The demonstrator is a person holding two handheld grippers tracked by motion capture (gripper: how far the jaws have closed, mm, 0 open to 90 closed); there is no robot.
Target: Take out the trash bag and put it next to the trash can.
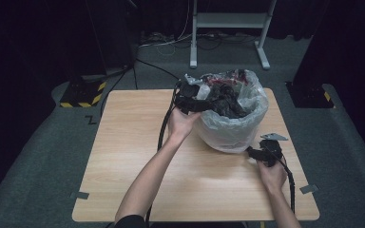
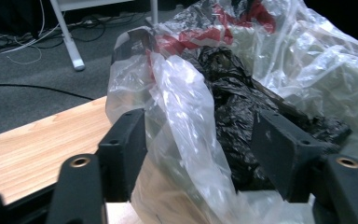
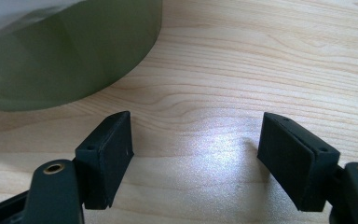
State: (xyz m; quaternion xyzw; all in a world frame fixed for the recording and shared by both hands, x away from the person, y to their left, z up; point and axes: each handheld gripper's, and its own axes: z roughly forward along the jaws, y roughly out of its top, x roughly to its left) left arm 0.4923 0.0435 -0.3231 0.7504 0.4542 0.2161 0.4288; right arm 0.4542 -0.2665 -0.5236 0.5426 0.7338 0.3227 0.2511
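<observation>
Black tool [image 1: 197, 95] and tool [image 1: 256, 153], brass screws, trailing black cables.

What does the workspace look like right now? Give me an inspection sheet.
Surface: wooden table, bare around the bin.
Job's things: bin lined with a clear bag, black bag inside.
Clutter: nothing seen.
Grippers: left gripper at the bin's rim, bag fold between its open fingers; right gripper open over the table beside the bin.
Cables: gripper cables; floor cables.
Surroundings: dark room, white stand.

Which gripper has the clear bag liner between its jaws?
The left gripper, up at the bin's rim, straddles the clear liner; the right gripper has bare table between its jaws.
</observation>
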